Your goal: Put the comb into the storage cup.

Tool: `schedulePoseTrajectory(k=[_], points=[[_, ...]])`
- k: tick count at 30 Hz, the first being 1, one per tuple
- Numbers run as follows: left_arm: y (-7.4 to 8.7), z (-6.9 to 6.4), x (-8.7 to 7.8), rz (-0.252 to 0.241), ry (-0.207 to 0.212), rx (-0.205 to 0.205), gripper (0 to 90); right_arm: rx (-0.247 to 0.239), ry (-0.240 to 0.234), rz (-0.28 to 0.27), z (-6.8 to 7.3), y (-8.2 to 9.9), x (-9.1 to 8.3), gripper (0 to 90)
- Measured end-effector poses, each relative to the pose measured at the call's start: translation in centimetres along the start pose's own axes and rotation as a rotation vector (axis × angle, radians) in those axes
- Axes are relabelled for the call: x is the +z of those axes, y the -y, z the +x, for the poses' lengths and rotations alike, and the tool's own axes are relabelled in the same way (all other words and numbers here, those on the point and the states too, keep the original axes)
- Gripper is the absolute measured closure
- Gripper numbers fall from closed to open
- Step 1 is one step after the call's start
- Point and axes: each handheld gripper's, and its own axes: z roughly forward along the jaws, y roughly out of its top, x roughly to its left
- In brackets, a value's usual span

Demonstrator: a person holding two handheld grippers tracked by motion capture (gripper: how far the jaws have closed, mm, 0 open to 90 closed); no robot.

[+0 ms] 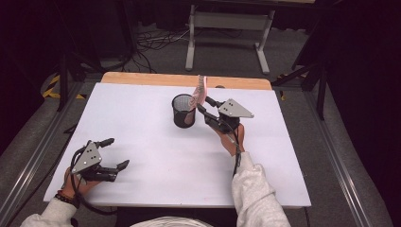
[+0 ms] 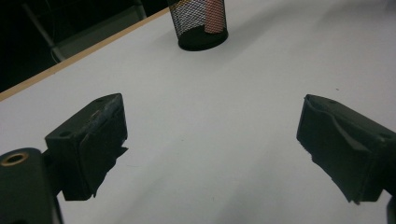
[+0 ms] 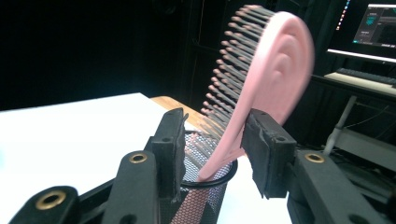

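A pink hairbrush (image 1: 199,90) stands handle-down in a black mesh cup (image 1: 183,111) at the table's far middle, leaning to the right. In the right gripper view the hairbrush (image 3: 280,70) rises between the jaws of my right gripper (image 3: 215,121). The jaws stand apart: one lies against the brush's smooth back, and a small gap separates the other from the bristles. The cup (image 3: 201,205) is just beneath. My right gripper (image 1: 204,104) reaches in from the cup's right. My left gripper (image 1: 118,152) rests open and empty at the near left. Far ahead of its own jaws (image 2: 210,135) are the cup (image 2: 203,23) and brush (image 2: 215,18).
The white tabletop (image 1: 156,161) has a wooden strip (image 1: 156,78) along its far edge. Beyond it stand a grey table frame (image 1: 227,33) and floor cables. A lit monitor (image 3: 378,28) sits in the dark background.
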Motion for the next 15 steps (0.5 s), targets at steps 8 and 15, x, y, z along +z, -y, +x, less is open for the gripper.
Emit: schedulePoseTrajectory(k=[8,15], points=[[0.0,0.0,0.0,0.005,-0.003,0.004,9.6,-0.033,-0.012,0.003,0.8,-0.1,-0.1,57.4],[0.0,0.0,0.0,0.009,-0.005,0.005,9.7,-0.050,-0.012,0.003,1.2,-0.2,-0.7,55.5]])
